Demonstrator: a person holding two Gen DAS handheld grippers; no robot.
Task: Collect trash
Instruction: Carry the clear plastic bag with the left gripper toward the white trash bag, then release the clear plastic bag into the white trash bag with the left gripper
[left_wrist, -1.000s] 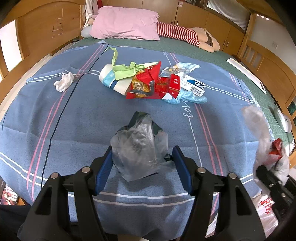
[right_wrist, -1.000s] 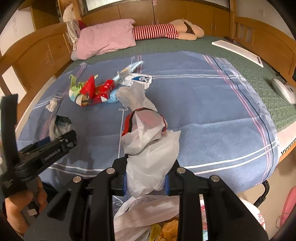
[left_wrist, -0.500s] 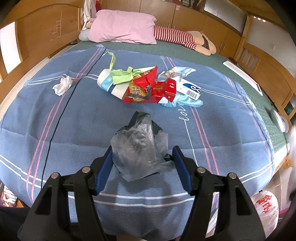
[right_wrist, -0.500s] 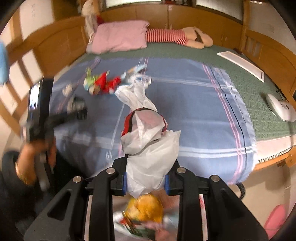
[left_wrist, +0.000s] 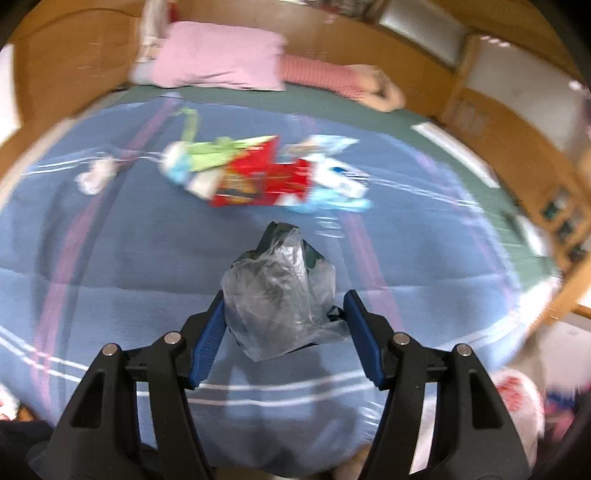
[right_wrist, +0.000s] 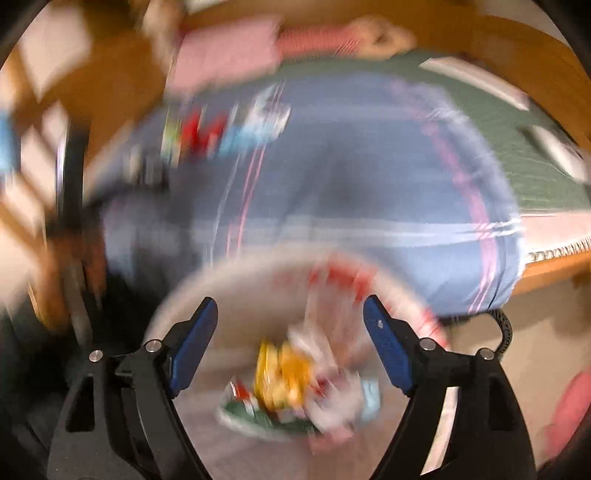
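Left jaws (left_wrist: 283, 334) hold a crumpled clear plastic bag (left_wrist: 279, 295) with something dark inside; the wad stands up out of the jaws, its long axis running forward along the fingers, both blue pads (left_wrist: 207, 341) against its base as far as I can tell. Right jaws (right_wrist: 290, 343) are opening, nothing between the pads; below them a white trash bag (right_wrist: 295, 391) gapes on the floor just off the bed's edge, yellow and red wrappers blurred inside it. The bag's mouth lies directly under my right jaws, but the load is in my left, so the turning point is this: the trash bag sits off to my left hand's right and lower, its white side (left_wrist: 517, 402) showing at the bottom right corner of the left view. More litter, a heap of red and green wrappers (left_wrist: 255, 173) and a white tissue (left_wrist: 94, 177), lies mid-bed on the blue blanket (left_wrist: 147, 258), straight ahead of the left jaws, well apart from both.
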